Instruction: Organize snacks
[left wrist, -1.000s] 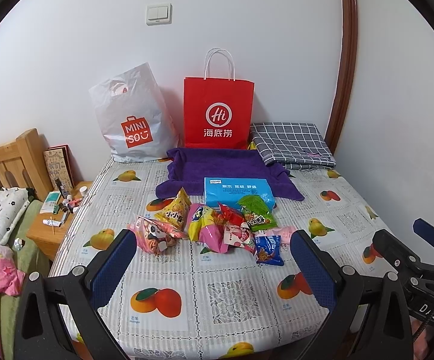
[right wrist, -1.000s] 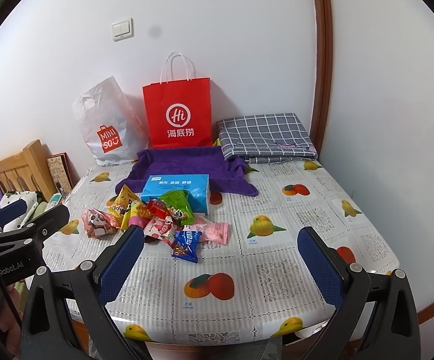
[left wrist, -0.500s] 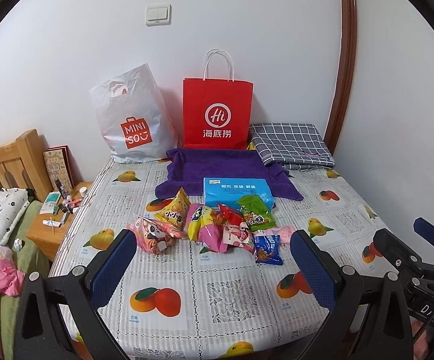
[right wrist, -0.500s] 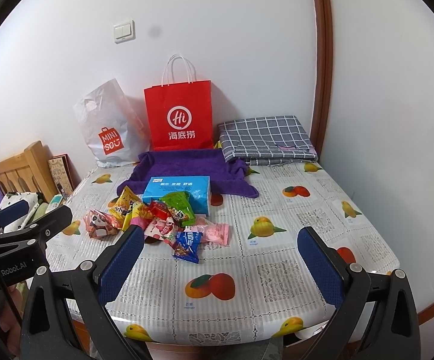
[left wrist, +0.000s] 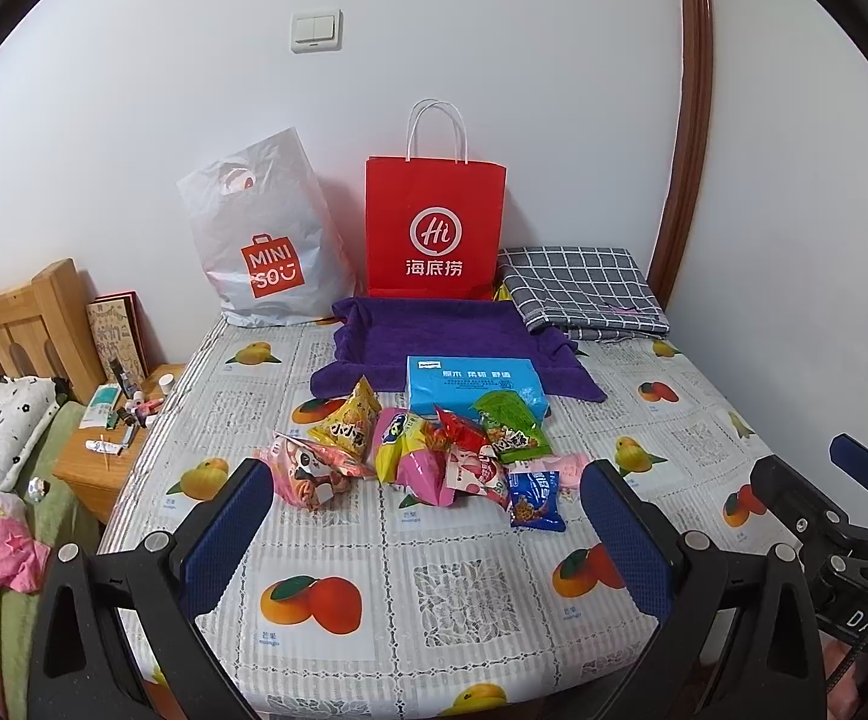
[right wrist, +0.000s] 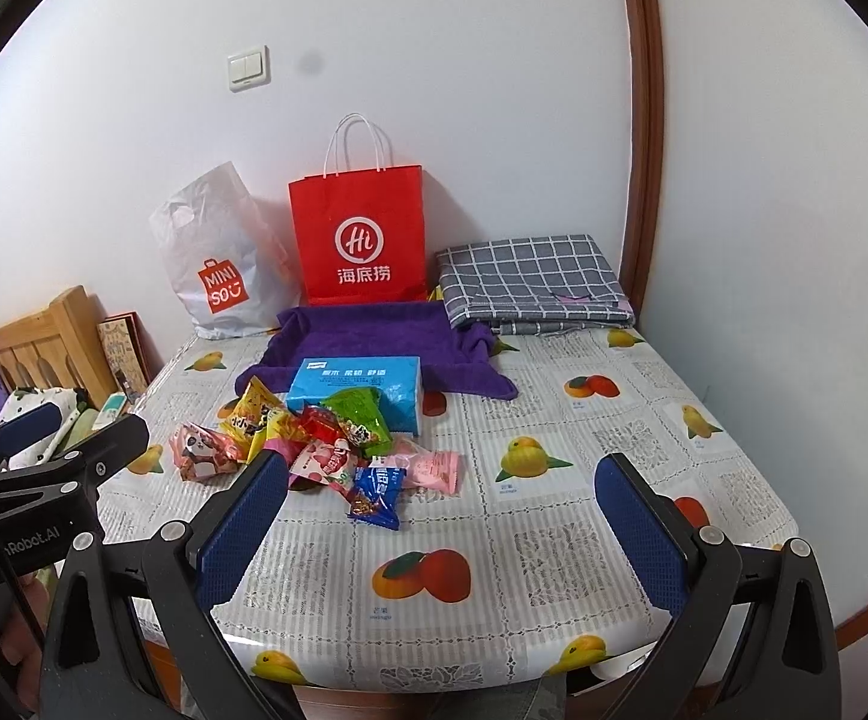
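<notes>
Crinkly foil and plastic snack packets (left wrist: 416, 456) are heaped in a loose pile on the fruit-printed tablecloth (left wrist: 446, 594), just in front of a blue tissue box (left wrist: 470, 381) that rests on the near edge of a purple towel (left wrist: 428, 333). Behind the towel, a red paper bag (left wrist: 434, 234) and a white plastic bag (left wrist: 260, 240) are stood against the wall, with a folded checked cloth (left wrist: 578, 288) beside them. The left gripper (left wrist: 428, 540) and the right gripper (right wrist: 440, 528) are both held above the near part of the table with their jaws spread wide and nothing between them. No packet appears to have been sorted yet, so the task is judged to be at its start. A single outlying packet, such as the small blue packet (right wrist: 377, 495) at the pile's near edge, could be approached first and pinched by its flat sealed end.
</notes>
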Available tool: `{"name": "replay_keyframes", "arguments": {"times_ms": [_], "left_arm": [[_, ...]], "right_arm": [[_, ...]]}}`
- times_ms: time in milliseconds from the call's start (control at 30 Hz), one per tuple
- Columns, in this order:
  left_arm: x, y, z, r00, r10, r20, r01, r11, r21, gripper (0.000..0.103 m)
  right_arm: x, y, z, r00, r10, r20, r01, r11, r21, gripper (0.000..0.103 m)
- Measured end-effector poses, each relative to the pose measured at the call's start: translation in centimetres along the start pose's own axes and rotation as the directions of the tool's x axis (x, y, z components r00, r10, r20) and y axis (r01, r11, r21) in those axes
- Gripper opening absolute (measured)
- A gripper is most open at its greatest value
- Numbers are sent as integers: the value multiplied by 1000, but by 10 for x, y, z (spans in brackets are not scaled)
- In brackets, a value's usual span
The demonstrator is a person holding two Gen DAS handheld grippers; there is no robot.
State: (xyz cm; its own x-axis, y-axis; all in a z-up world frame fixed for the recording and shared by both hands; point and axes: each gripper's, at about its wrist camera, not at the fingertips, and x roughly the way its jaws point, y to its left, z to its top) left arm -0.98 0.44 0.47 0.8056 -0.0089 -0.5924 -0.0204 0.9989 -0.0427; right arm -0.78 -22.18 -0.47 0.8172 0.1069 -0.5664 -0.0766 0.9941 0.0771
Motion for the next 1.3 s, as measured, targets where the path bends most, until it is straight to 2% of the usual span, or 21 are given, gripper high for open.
{"name": "replay_keyframes", "arguments": {"times_ms": [1300], "left_arm": [[-1, -1, 0, 1000, -12, 11, 12, 1000, -1, 102]], "right_arm": [[-3, 3, -1, 1000, 19, 10, -18, 1000, -7, 101]]}}
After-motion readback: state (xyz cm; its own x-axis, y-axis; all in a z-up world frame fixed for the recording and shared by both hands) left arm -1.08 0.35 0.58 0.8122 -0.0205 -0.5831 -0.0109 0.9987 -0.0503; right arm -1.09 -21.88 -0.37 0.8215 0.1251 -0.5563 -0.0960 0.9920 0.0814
